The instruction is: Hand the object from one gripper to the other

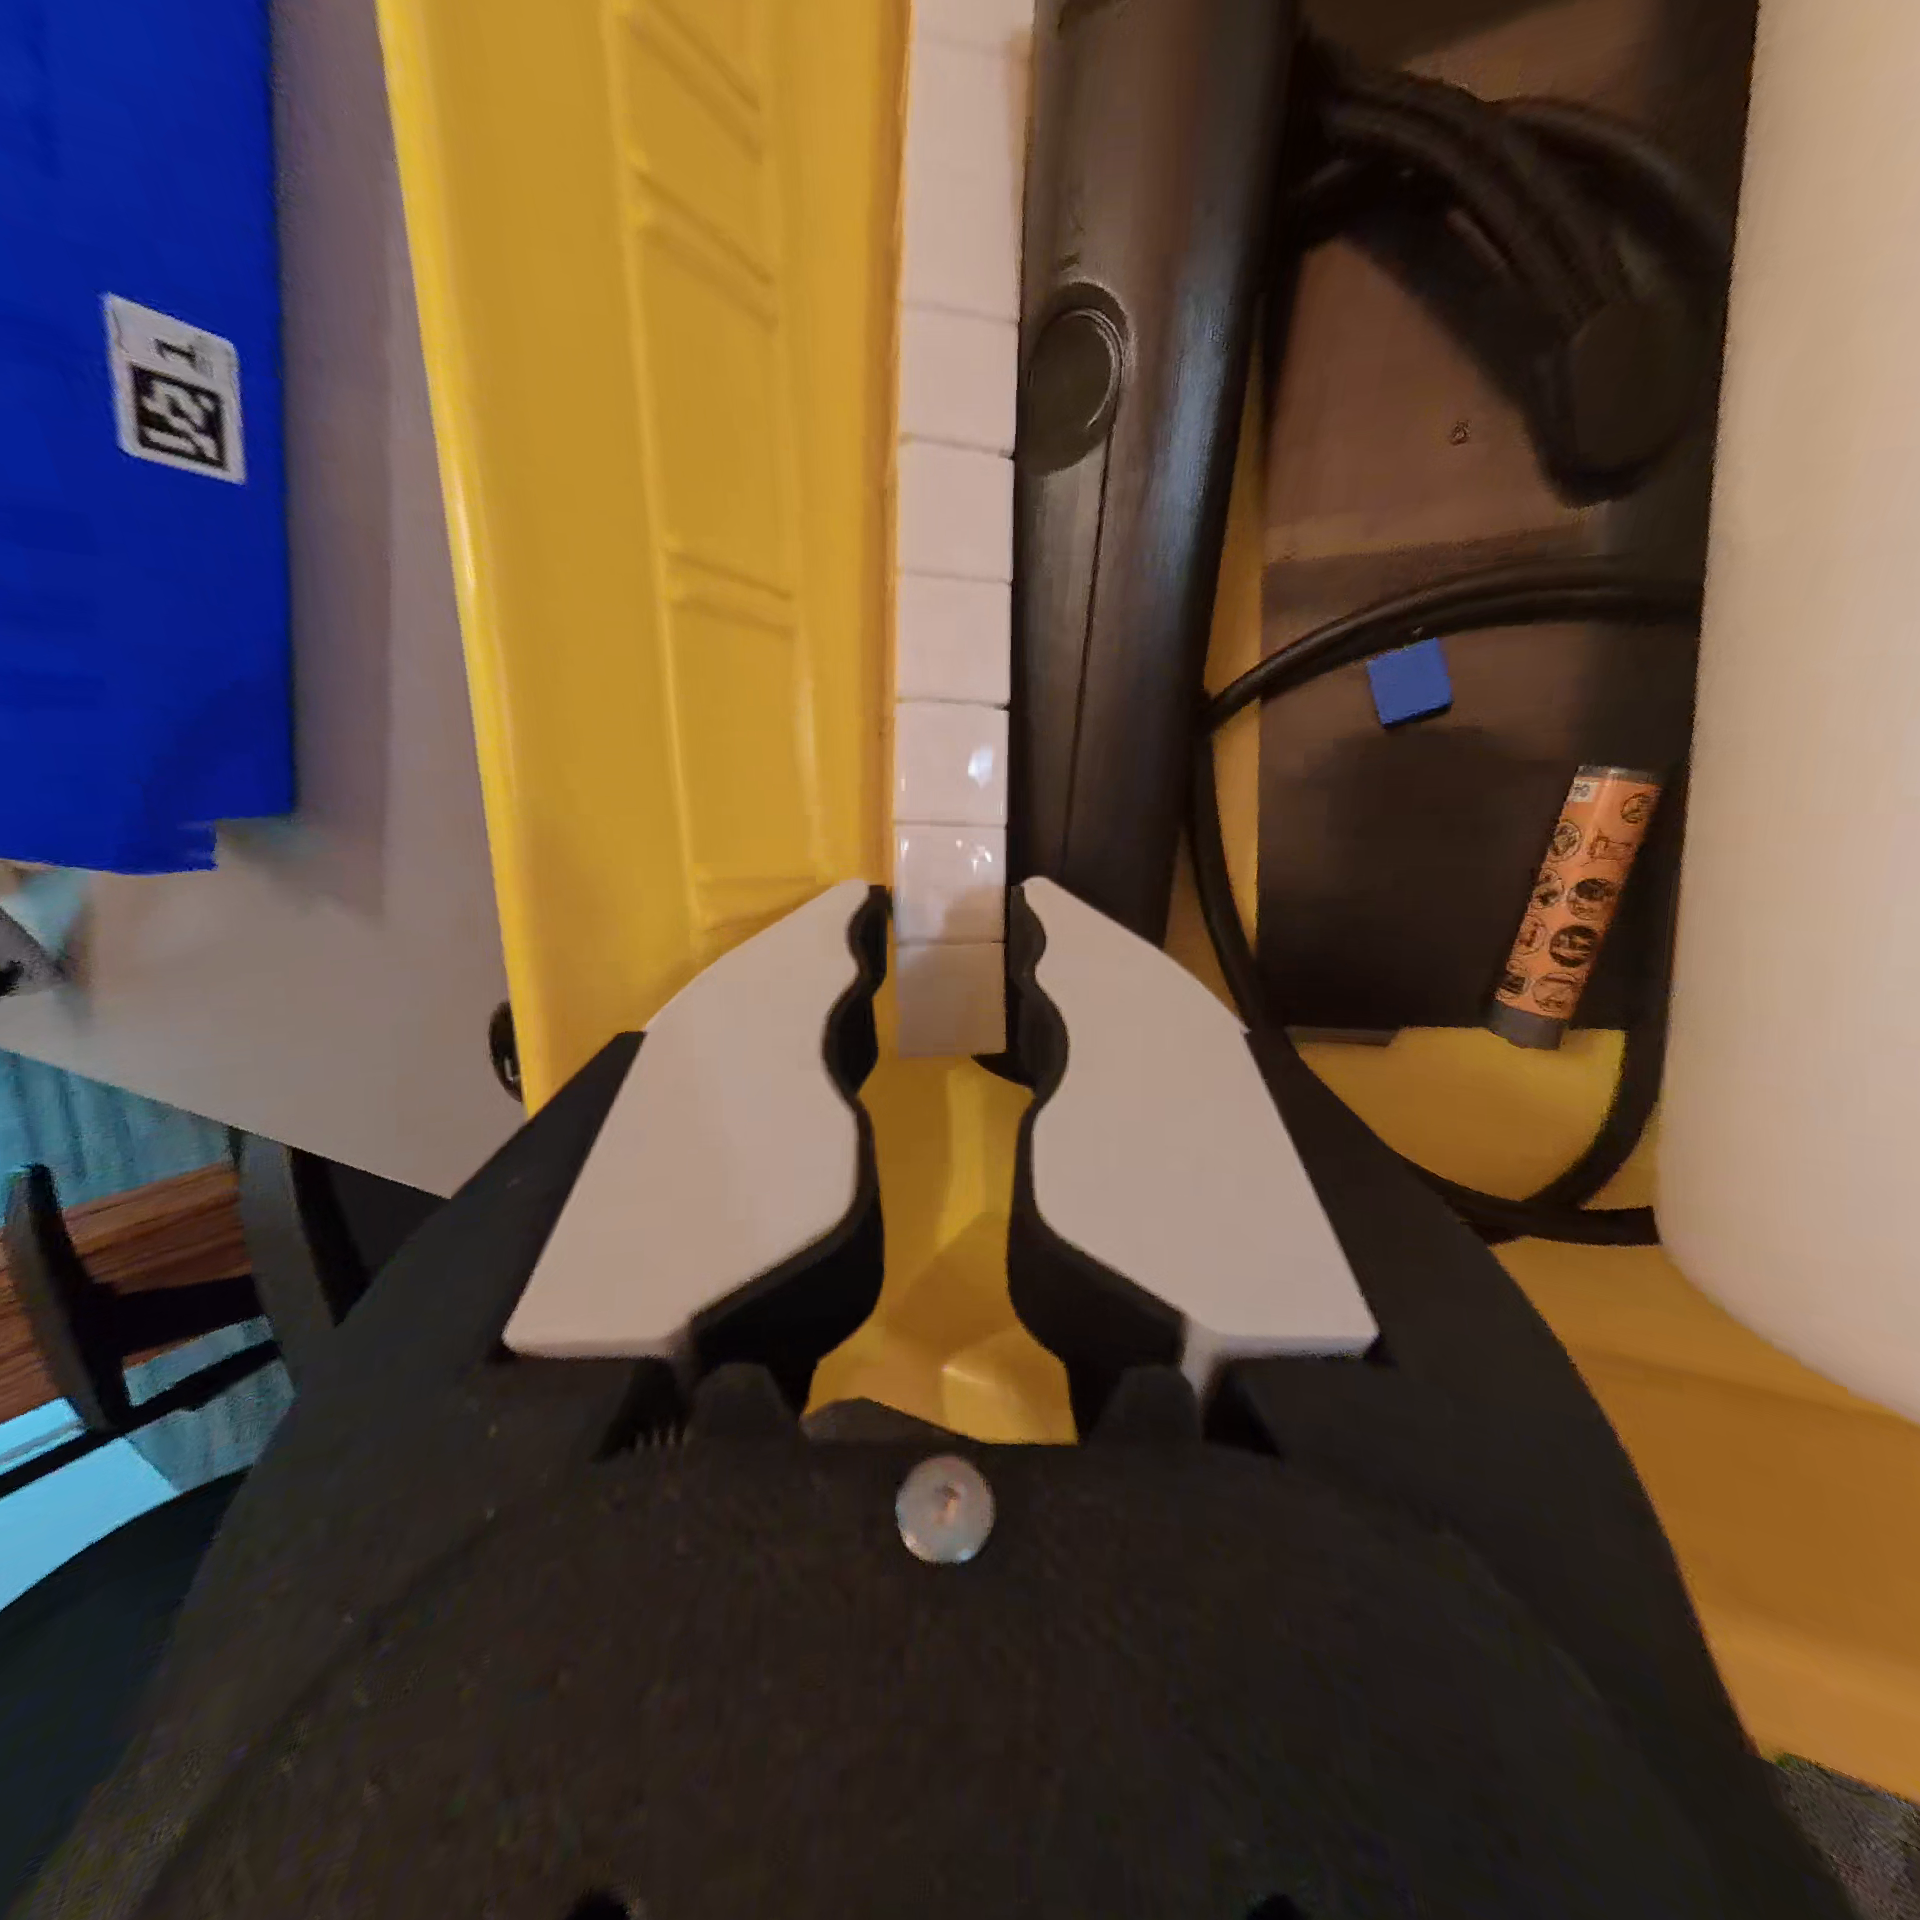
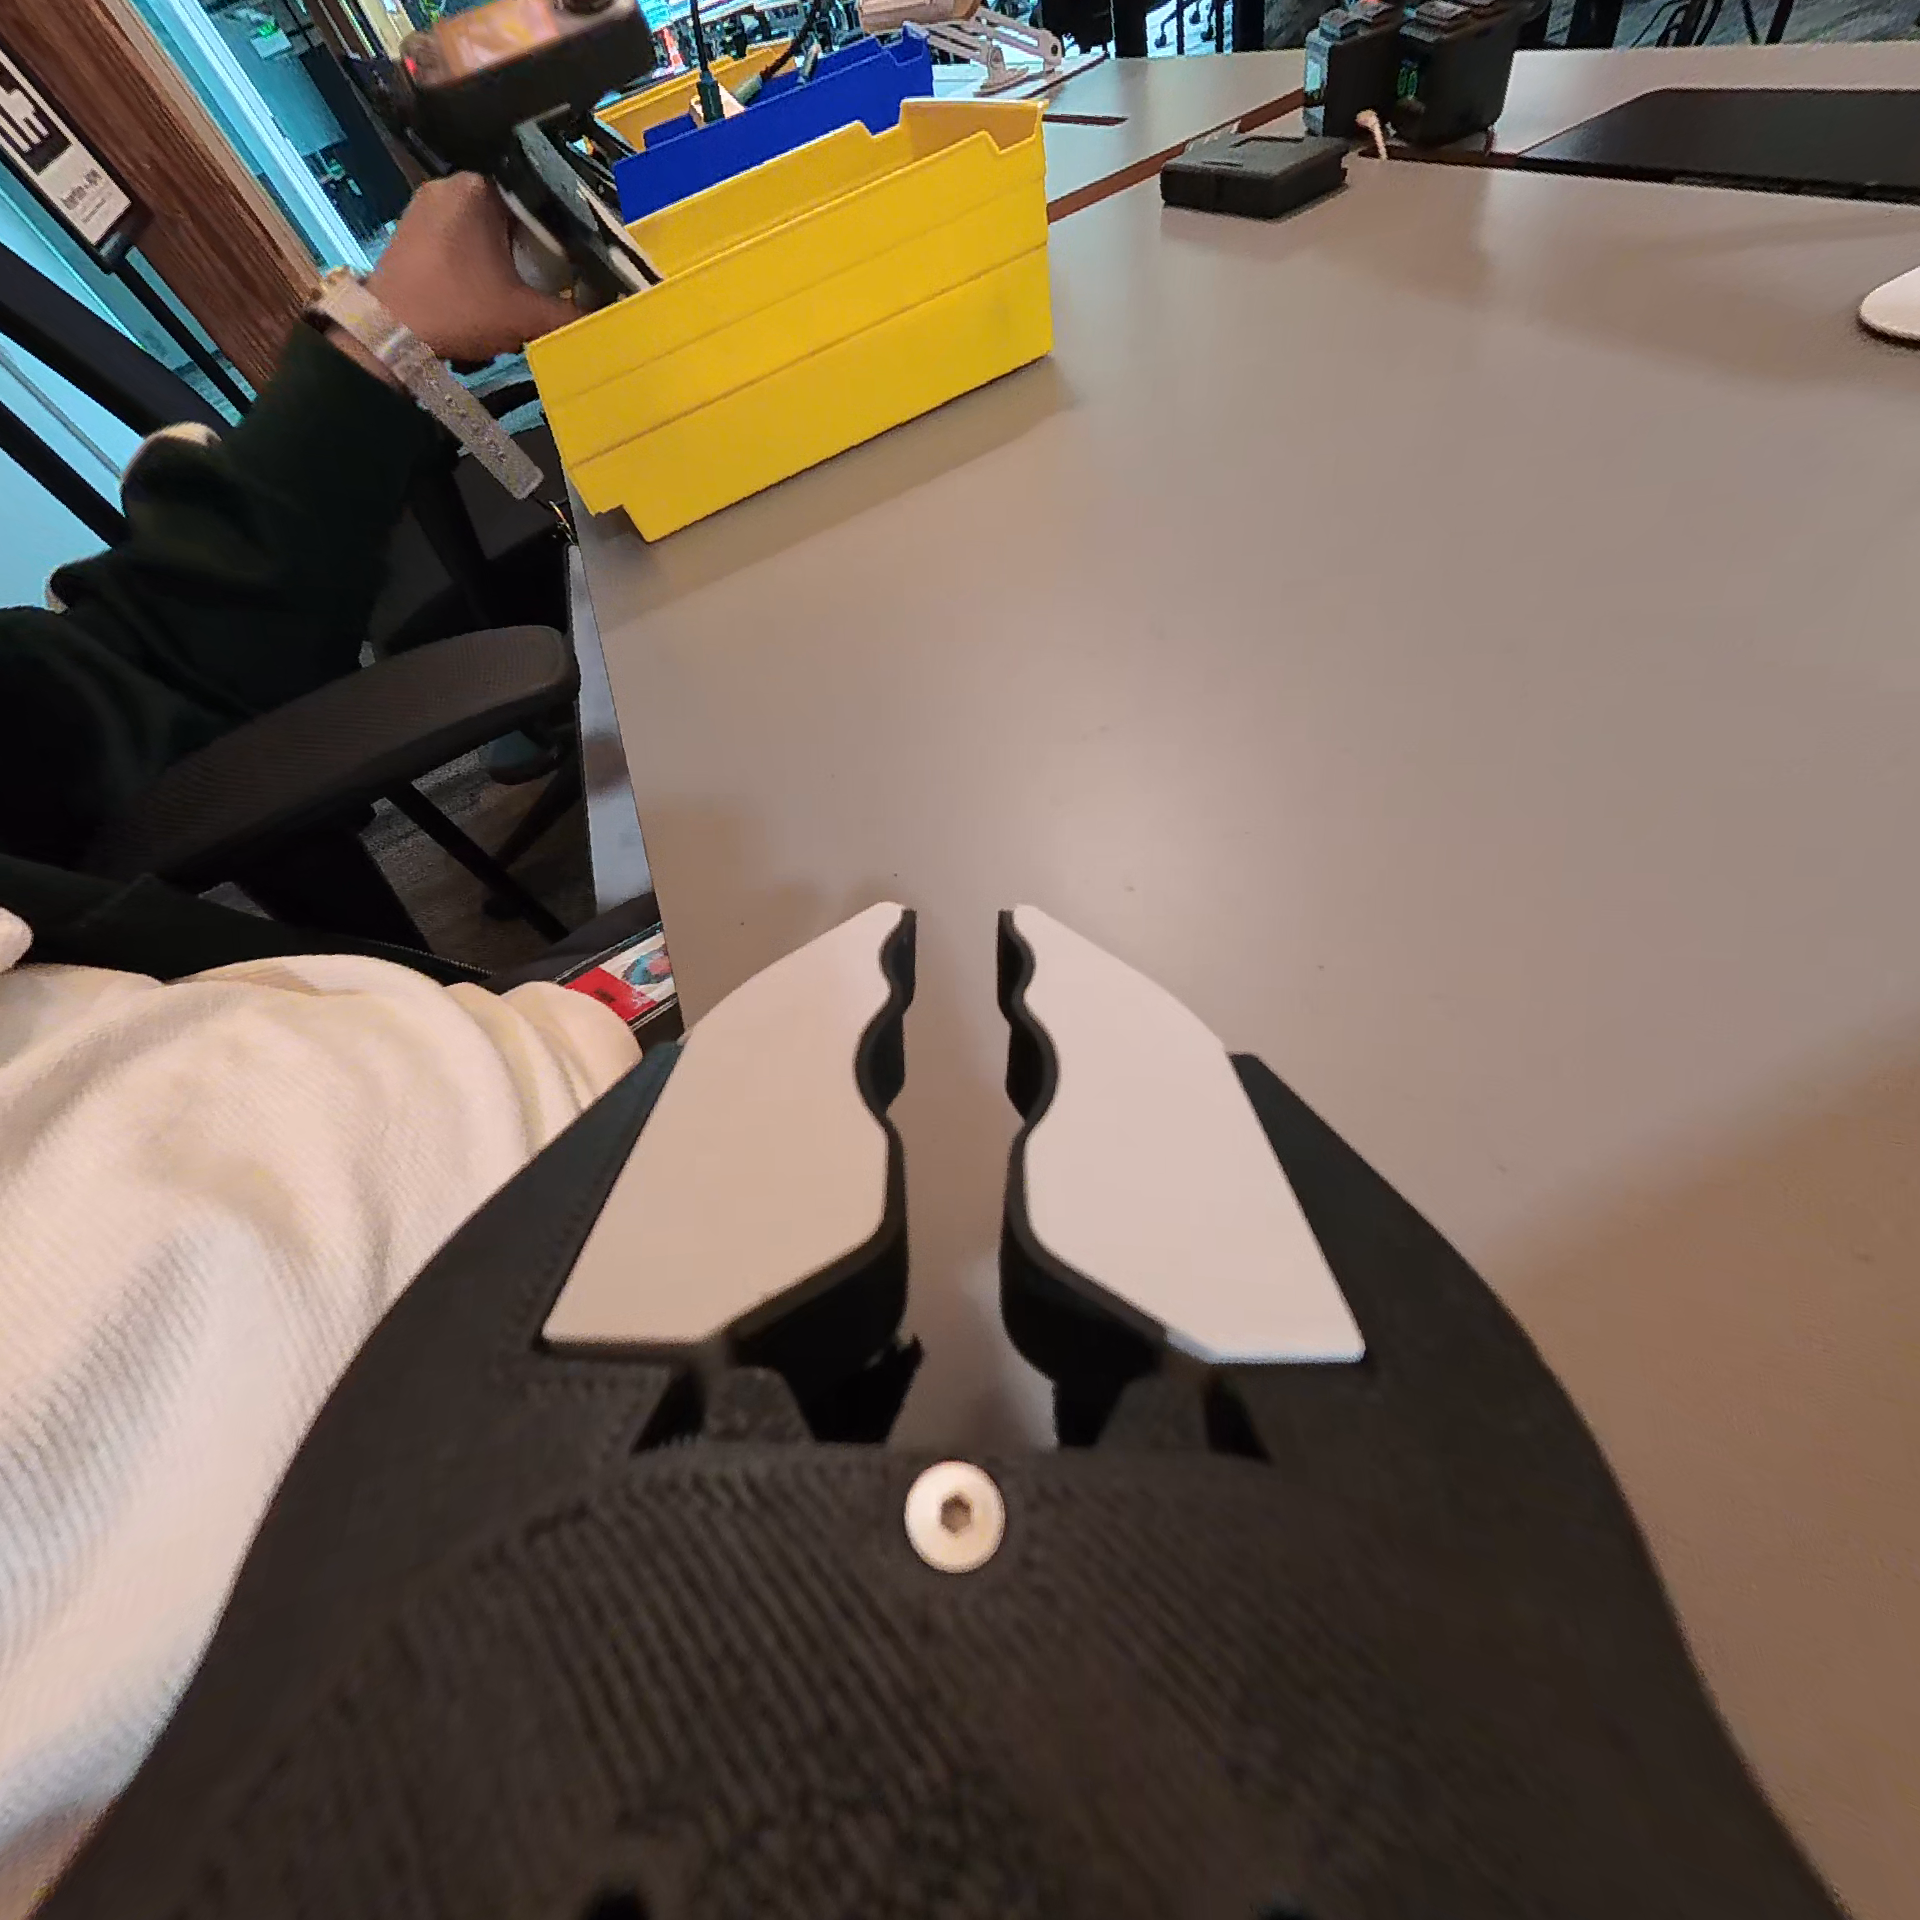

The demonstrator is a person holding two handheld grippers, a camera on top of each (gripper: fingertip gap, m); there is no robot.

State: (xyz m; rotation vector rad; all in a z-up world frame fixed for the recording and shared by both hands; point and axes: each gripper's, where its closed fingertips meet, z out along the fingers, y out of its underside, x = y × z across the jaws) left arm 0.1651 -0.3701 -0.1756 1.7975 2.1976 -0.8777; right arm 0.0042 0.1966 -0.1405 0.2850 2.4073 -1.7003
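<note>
In the left wrist view my left gripper [image 1: 948,914] reaches into a yellow bin [image 1: 665,520]. Its jaws press on both sides of the near end of a long white segmented bar [image 1: 954,644], which runs away from me along the bin's inner wall. In the right wrist view my right gripper [image 2: 956,925] hovers low over the grey table [image 2: 1351,644], jaws a little apart with nothing between them. The same yellow bin [image 2: 821,353] stands far left, where a hand [image 2: 447,281] holds the left gripper's body [image 2: 540,135]; its fingers are hidden inside the bin.
Also in the bin are a dark tool [image 1: 1112,520], a black cable [image 1: 1236,1039], a small blue block [image 1: 1408,681], an orange tube [image 1: 1574,904] and a white rounded object [image 1: 1818,727]. A blue bin [image 2: 779,135] stands behind the yellow one. A chair armrest [image 2: 343,717] is left of the table edge. The tips of one gripper are about 60 cm away from the tips of the other. The small blue block [image 1: 1408,681] is closer to my left gripper, around 7 cm from its tips; the right tips are 55 cm off.
</note>
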